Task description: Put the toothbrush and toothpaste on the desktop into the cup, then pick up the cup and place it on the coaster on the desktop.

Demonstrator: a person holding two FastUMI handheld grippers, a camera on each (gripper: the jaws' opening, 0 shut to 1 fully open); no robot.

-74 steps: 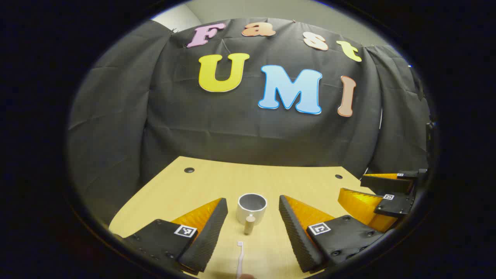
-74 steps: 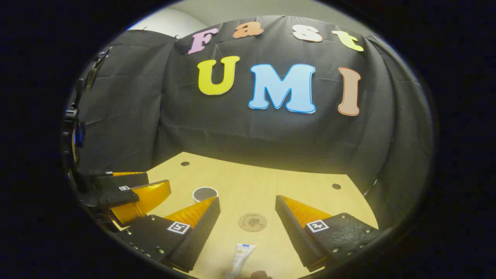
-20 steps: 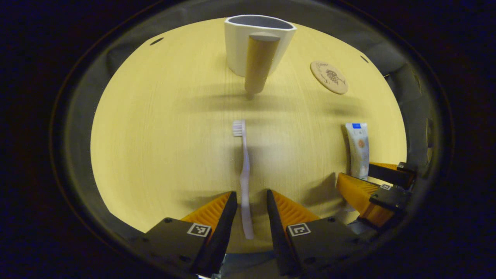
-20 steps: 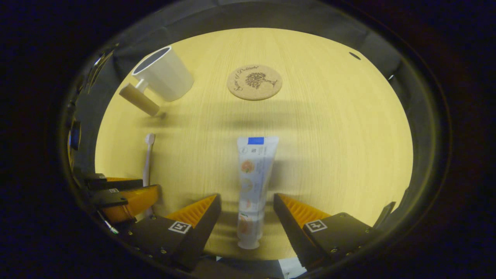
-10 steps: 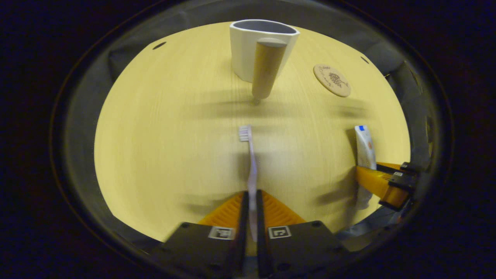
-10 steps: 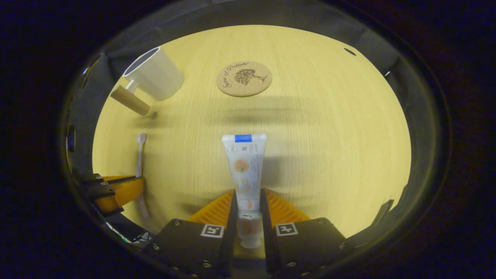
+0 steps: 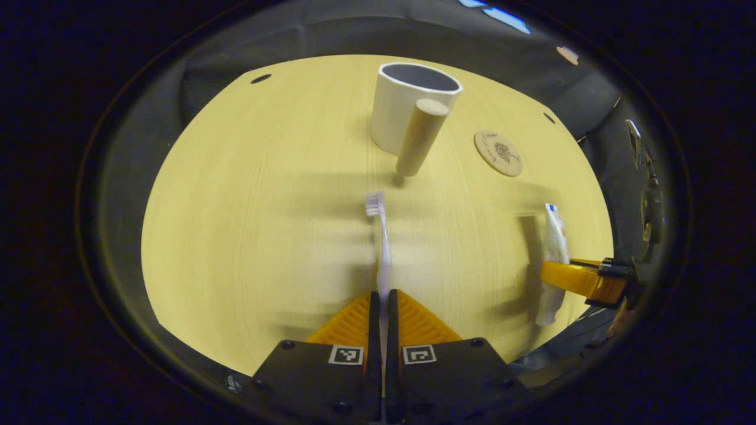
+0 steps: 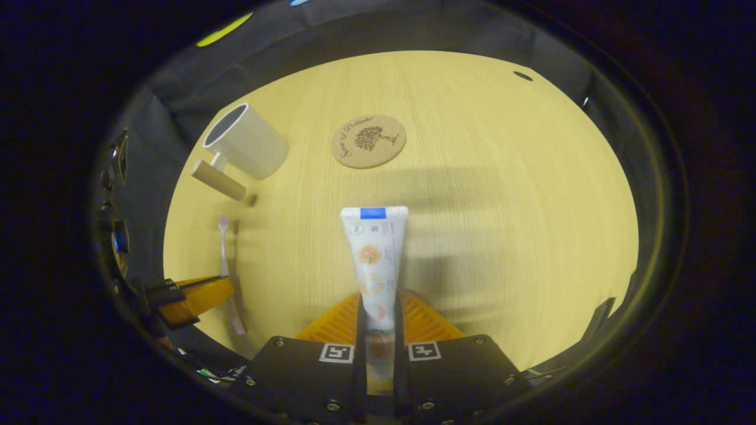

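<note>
In the left gripper view my left gripper (image 7: 381,298) is shut on the handle of a pale toothbrush (image 7: 381,248), whose bristles point toward the white cup (image 7: 407,100) with its wooden peg handle (image 7: 420,139). In the right gripper view my right gripper (image 8: 377,301) is shut on the cap end of the white toothpaste tube (image 8: 374,248), held just above the desk. Beyond the tube lies the round cork coaster (image 8: 368,140), with the cup (image 8: 248,144) at the upper left. Each gripper also appears at the side of the other's view: the right gripper (image 7: 576,277), the left gripper (image 8: 195,295).
The pale wooden desktop (image 8: 502,195) has small dark holes near its far corners (image 8: 522,75). Black cloth rings the desk's far edge (image 7: 331,35). The coaster (image 7: 498,152) sits right of the cup in the left gripper view.
Over the last second both grippers shut, the left on the toothbrush and the right on the toothpaste. Both objects now hang slightly higher, and the cup and coaster look smaller.
</note>
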